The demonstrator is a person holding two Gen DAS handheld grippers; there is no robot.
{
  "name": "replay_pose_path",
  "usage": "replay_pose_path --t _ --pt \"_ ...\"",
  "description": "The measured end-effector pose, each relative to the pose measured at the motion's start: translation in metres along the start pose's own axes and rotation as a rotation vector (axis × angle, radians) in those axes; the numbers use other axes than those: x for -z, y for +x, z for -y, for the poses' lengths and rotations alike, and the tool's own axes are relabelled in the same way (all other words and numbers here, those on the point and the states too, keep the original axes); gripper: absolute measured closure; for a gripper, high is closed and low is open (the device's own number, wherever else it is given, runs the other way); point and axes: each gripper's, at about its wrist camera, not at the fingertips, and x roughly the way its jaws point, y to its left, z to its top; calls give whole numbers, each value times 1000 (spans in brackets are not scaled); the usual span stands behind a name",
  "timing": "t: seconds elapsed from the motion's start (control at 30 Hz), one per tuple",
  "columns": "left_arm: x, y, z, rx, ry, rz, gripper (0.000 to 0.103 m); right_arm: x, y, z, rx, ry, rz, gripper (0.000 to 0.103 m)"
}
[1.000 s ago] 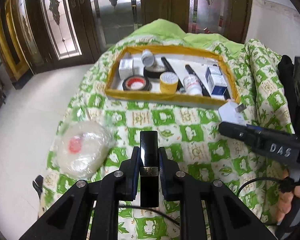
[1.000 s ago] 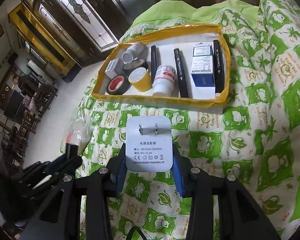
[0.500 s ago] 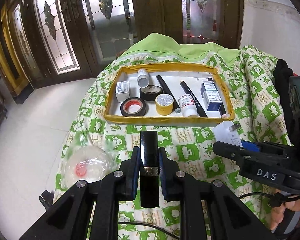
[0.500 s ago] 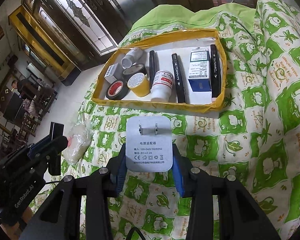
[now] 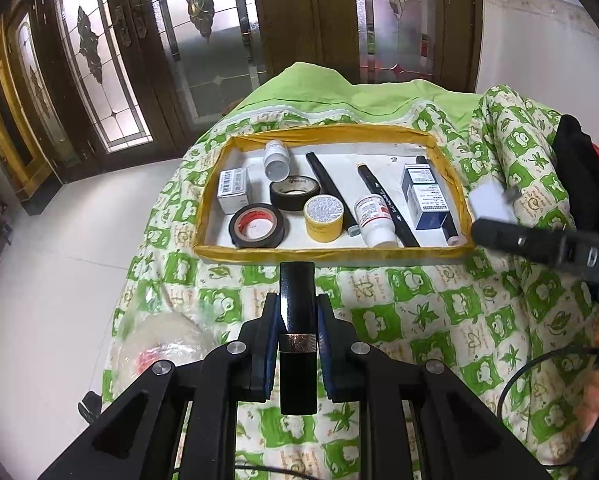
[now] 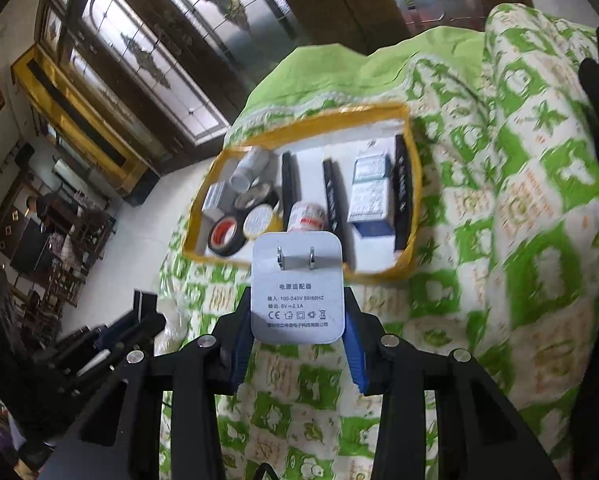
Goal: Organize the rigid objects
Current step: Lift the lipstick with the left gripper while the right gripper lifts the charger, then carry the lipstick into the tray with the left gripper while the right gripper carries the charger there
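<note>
Left wrist: left gripper [image 5: 297,334] clamped on black tube [image 5: 297,320], lifted farther back than a second ago; tray [image 5: 431,253] at twelve o'clock.

Right wrist: right gripper [image 6: 297,328] holding white adapter [image 6: 298,286], likewise raised; tray [image 6: 413,200] at twelve, placement pending.

The left gripper [image 5: 297,312] is matt black plastic with bright metal screws and blue rubbery pads; it clamps a glossy black tube [image 5: 297,320] with a shiny metal band. The right gripper [image 6: 297,320], of the same make, clasps a smooth matt white plastic charger [image 6: 298,286] with two metal prongs at its 12 o'clock end. Beneath lies a soft printed cloth quilt [image 5: 439,320]. The tray [image 5: 259,255] at 12 o'clock is edged in glossy yellow tape. A crinkled clear plastic bag [image 5: 167,344] sits at 8 o'clock. The doors [image 5: 299,20] are dark polished wood with patterned glass.
</note>
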Motion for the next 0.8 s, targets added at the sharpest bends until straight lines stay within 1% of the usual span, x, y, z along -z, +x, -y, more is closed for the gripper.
replay_pose_path --t 0.2,0.37,0.47,0.6,0.8 --pt "-15 11 9 9 30 4 86 -24 -2 4 5 25 34 64" --pt "-35 21 12 25 41 6 86 -54 2 13 0 58 62 64" --pt "-52 27 11 43 32 8 86 -68 8 19 -5 79 60 64" --pt "-75 40 11 88 3 4 86 -81 16 28 -8 104 51 64" --pt "-99 73 23 104 1 -19 86 -92 33 29 -30 110 14 64"
